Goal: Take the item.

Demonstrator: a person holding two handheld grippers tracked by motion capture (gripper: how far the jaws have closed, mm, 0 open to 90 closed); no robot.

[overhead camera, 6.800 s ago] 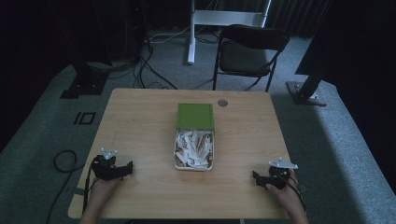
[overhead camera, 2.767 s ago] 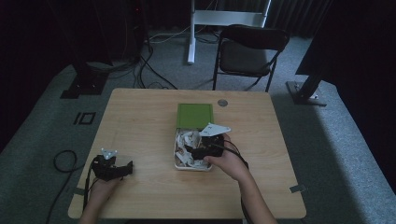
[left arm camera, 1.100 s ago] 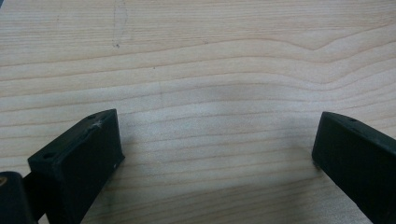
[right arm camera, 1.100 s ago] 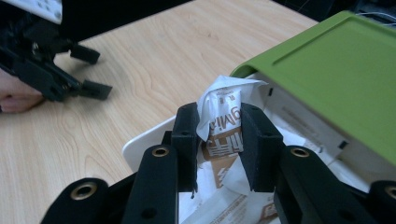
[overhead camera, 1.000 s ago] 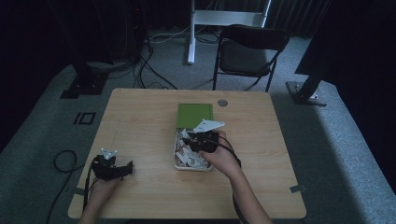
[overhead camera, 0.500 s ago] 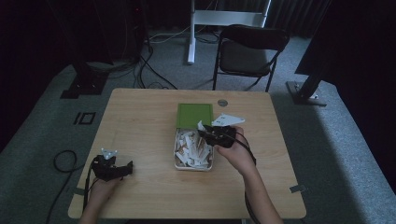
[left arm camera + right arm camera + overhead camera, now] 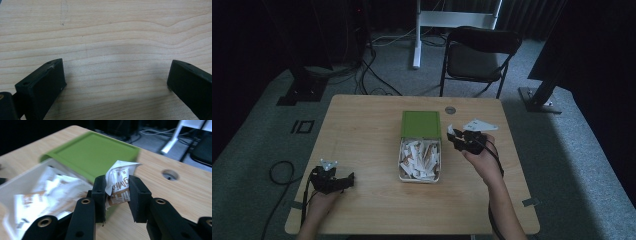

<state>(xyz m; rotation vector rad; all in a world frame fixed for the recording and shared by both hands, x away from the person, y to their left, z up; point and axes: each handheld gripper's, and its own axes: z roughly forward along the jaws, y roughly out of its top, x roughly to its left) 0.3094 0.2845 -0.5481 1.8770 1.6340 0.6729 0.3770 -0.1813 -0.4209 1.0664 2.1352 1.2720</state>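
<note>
Sachet (image 7: 119, 185) sits clamped in my right gripper (image 7: 117, 191), lifted beside the box (image 7: 419, 171); next I need a clear spot on the table (image 7: 362, 130). Left gripper (image 7: 116, 82) rests agape.

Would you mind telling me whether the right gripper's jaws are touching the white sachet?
Touching. The right gripper view shows the right gripper with both jaws pressed against the crumpled white sachet, pinching it above the table.

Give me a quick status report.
Right claw shut on a packet, beside the box. Left claw open over bare table. Nothing in the way.
</note>
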